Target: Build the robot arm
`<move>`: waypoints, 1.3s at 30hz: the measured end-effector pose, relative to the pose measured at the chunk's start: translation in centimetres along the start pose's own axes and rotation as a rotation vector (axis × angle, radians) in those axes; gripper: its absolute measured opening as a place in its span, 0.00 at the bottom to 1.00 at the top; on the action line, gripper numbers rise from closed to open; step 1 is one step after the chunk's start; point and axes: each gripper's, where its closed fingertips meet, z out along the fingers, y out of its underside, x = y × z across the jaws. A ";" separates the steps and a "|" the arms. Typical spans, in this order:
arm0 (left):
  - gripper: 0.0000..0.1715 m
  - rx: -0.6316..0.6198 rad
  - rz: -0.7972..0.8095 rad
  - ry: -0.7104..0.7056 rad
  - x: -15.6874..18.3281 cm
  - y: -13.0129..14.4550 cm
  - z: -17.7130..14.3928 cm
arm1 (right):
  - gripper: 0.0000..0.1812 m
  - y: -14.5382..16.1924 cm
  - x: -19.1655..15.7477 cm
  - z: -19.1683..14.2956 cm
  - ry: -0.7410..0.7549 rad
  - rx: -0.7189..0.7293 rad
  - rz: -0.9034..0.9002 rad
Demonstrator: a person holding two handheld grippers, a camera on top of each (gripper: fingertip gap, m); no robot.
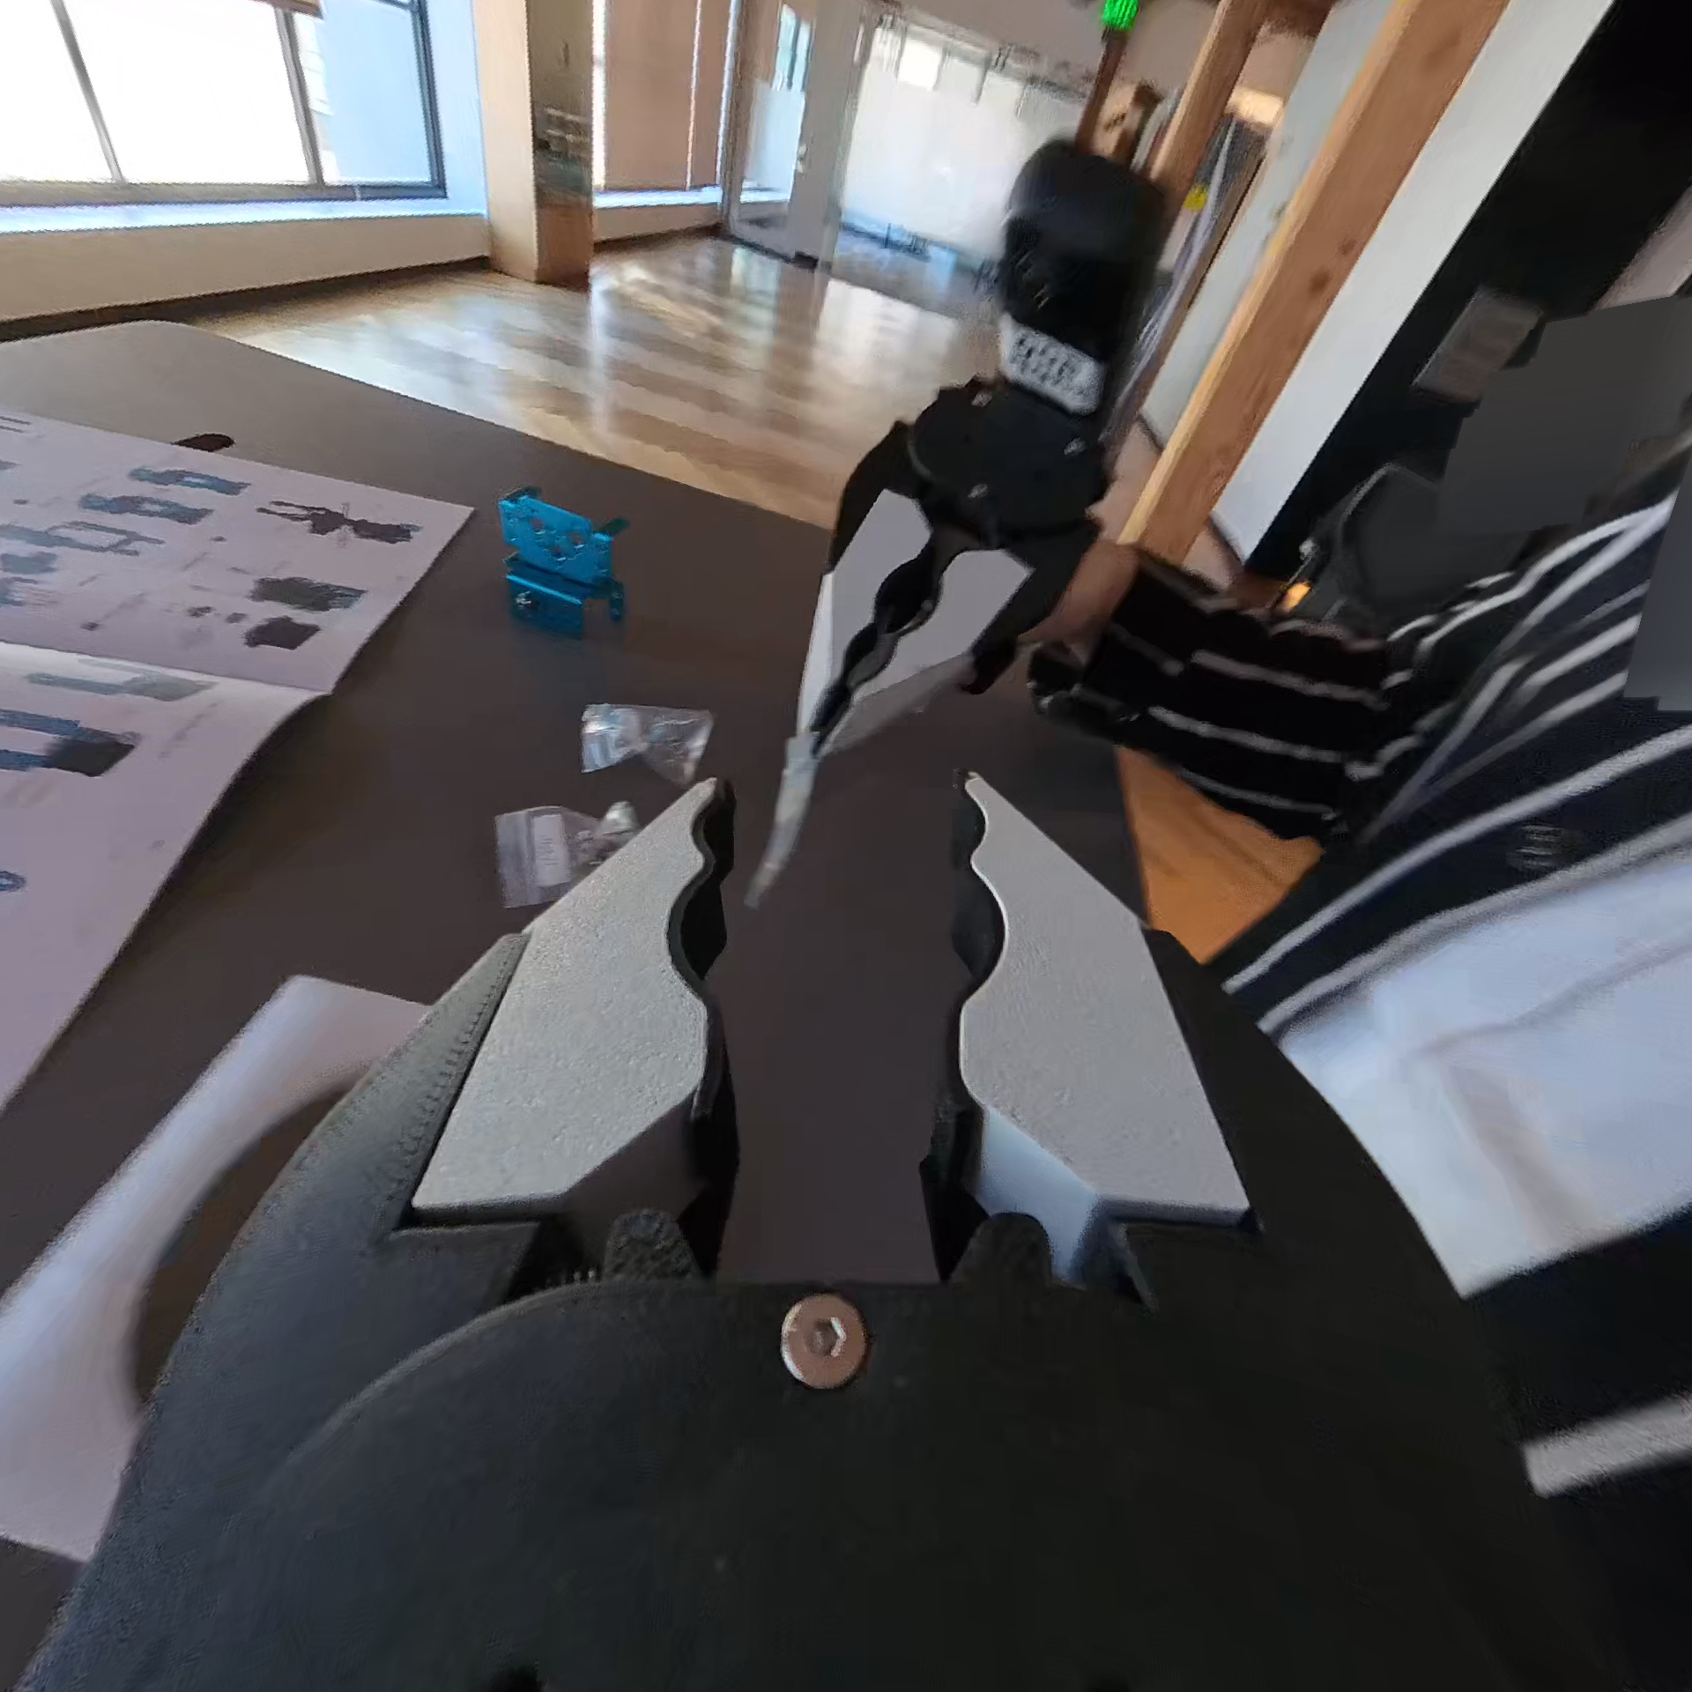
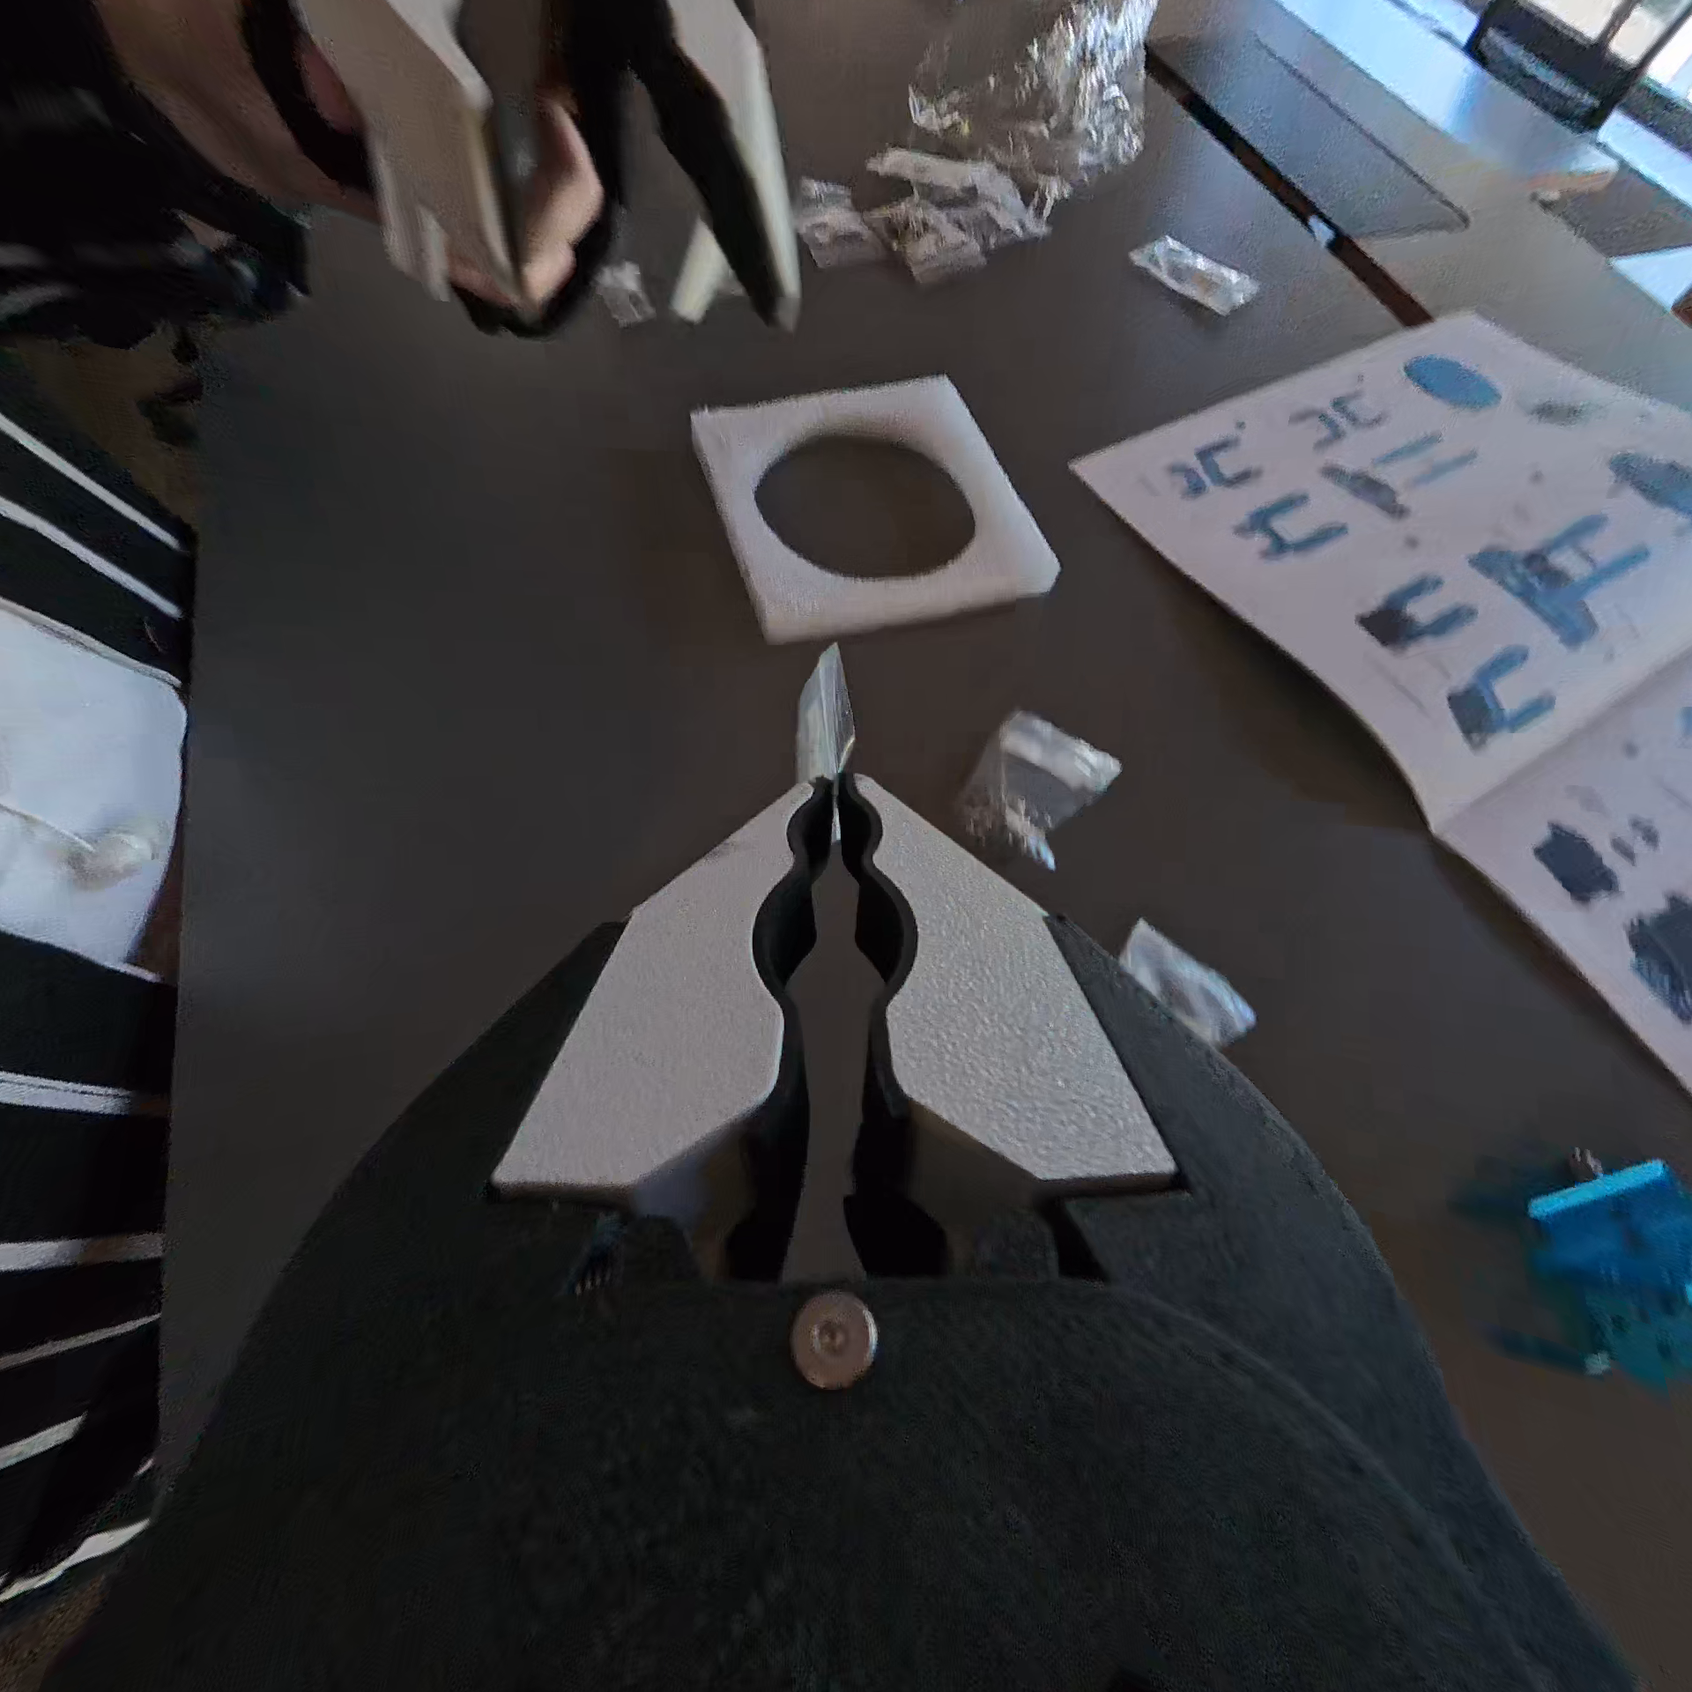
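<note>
A dark surface (image 2: 458,641) is seen carrying a white foam square (image 2: 870,513) ahead of the right jaws, small clear bags (image 2: 1035,787) and an open printed sheet (image 2: 1428,568) rightward, and a blue bracket (image 1: 560,563).

The left gripper (image 1: 838,824) is held with jaws parted, nothing between them; the right gripper (image 2: 835,789) is pinched closed at its tips.
</note>
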 end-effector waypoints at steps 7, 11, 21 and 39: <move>0.21 -0.122 0.031 -0.020 -3.9 3.2 2.2 | 0.00 -2.7 -0.9 4.2 -0.159 0.110 0.057; 0.00 -0.169 -0.062 0.043 -2.9 4.8 2.9 | 0.00 -2.6 -1.4 4.7 -0.210 0.160 0.125; 0.00 -0.190 -0.139 -0.032 -1.7 7.6 1.9 | 0.00 -2.5 -3.5 4.4 -0.365 0.257 0.284; 0.00 -0.138 -0.163 0.016 -2.0 7.6 -0.3 | 0.01 -4.4 -3.6 6.1 -0.486 0.231 0.323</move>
